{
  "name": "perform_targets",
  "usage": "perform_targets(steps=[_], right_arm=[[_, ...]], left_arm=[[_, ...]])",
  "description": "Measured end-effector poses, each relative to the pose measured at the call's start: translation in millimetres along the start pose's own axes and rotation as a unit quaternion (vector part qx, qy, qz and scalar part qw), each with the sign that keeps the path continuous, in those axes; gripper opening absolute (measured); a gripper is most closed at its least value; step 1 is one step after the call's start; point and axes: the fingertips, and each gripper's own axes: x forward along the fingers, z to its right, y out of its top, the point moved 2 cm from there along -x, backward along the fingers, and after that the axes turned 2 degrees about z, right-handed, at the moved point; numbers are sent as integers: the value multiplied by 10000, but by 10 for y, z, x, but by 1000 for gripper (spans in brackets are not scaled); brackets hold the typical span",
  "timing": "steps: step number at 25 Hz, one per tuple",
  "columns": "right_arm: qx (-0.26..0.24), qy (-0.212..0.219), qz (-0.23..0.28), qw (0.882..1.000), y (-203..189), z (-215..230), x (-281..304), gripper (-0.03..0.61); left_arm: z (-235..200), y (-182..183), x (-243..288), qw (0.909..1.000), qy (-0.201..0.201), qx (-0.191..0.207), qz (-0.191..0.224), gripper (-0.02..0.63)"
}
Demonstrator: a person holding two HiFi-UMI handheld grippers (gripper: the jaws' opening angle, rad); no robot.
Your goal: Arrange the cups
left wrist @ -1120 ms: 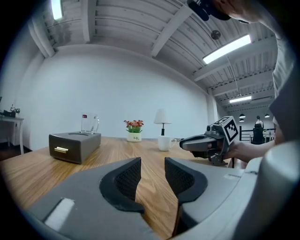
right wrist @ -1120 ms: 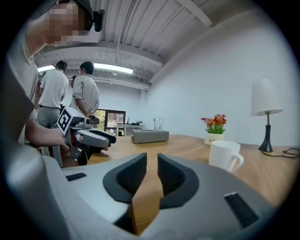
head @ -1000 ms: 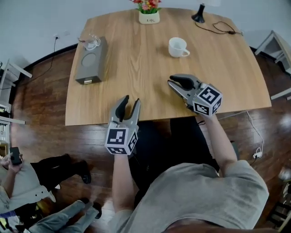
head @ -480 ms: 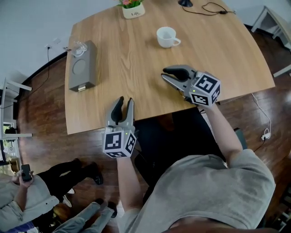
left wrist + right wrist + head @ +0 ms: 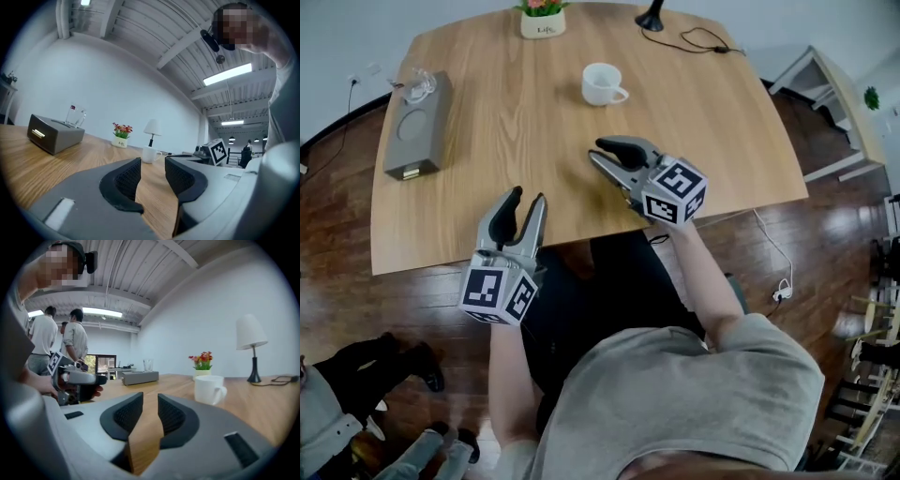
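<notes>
A white mug (image 5: pixel 605 84) stands on the wooden table (image 5: pixel 534 141), handle to the right; it also shows as the mug (image 5: pixel 150 154) and the mug (image 5: pixel 209 389). A clear glass cup (image 5: pixel 417 84) sits on top of a grey box (image 5: pixel 417 127) at the far left, seen too as the glass (image 5: pixel 77 116) and the glass (image 5: pixel 148 364). My left gripper (image 5: pixel 528 197) hovers at the table's near edge, open and empty. My right gripper (image 5: pixel 598 152) is over the table, short of the mug; its jaws are opening with nothing between them.
A flower pot (image 5: pixel 542 19) and a black lamp base (image 5: pixel 652 17) with its cable stand at the table's far edge. White furniture (image 5: pixel 825 112) is off to the right. Other people stand on the floor at the lower left (image 5: pixel 328 422).
The head view has swung, so the table sits further left in the picture. My left gripper has risen a little at the table edge. The right jaws have parted slightly.
</notes>
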Motion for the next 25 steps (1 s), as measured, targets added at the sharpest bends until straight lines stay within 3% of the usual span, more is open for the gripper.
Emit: perform_targets(steps=[4,5,6,10,11,13,16,18,25], right_arm=[[-306,-1322,-251,9904,33,696,-281,120],[-360,-1523,-295,9872,67,852,-311,201],[-428,-1633,-372,9849,92,980,-308,236],[-733,-1481,-924,9819,40,1263,-72,231],[-770,-1391,-1061,9816,-1,1305,4,192],[-806,-1260,-1292,9803,-76,1386,131,173],[-909,-1226,-1574,9757,-139,1499,230,159],[-963,-1211,-1709,9731,-153,1545,255,86],[-656,-1034,-1377,9829,20,1437,284,62]], left_arm=[[86,-85,55,9994,-63,262,-208,150],[72,-77,49,9996,-78,207,-194,150],[48,-63,40,9998,-85,118,-164,150],[-38,-9,-5,9993,-58,-371,28,150],[-55,4,-19,9988,-44,-485,86,150],[-77,23,-49,9977,-24,-648,179,150],[-71,26,-76,9974,-21,-683,209,150],[-57,19,-72,9979,-35,-614,192,150],[-30,5,-80,9979,-25,-621,185,150]])
